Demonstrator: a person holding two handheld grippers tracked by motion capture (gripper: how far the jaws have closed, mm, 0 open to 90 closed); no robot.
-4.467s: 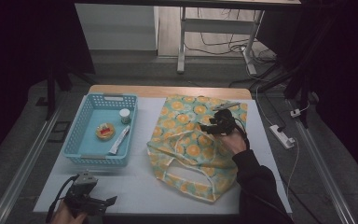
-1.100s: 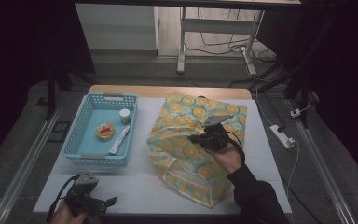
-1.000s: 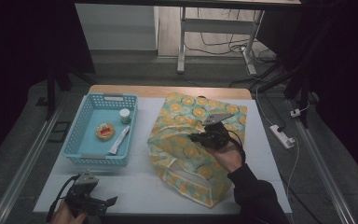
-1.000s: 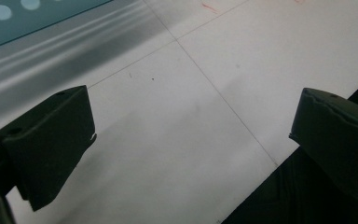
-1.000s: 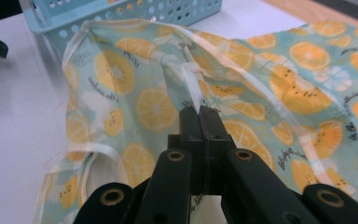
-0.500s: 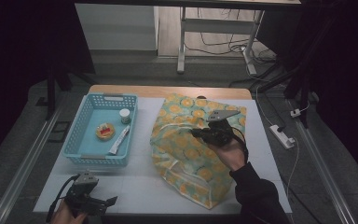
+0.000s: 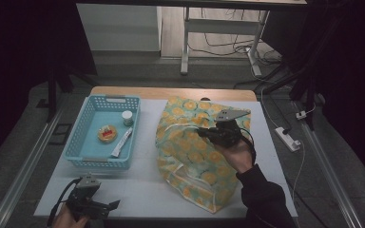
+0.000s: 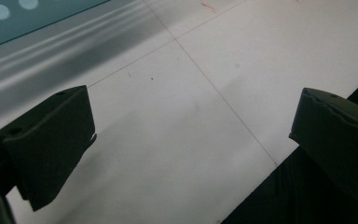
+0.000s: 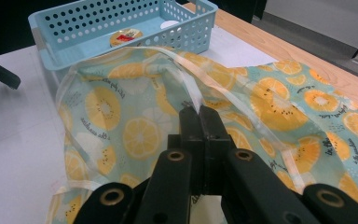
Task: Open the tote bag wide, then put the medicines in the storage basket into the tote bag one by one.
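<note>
Fruit-print bag (image 9: 135,126), script lettering unreadable, pinched by right tool (image 9: 199,112); left tool (image 8: 191,140) open.

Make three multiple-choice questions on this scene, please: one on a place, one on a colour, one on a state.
1. Where does the small white cup stand?
A. in the light blue plastic basket
B. on the bag
C. on the floor

2. What colour is the fruit print on the pale green fabric bag?
A. red
B. yellow-orange
C. purple

3. How do the left gripper jaws stand?
A. shut on the cup
B. shut on the bag
C. open

Answers: 1 A, it stands at the basket's far end; 2 B, citrus slices; 3 C, bare table between them.
</note>
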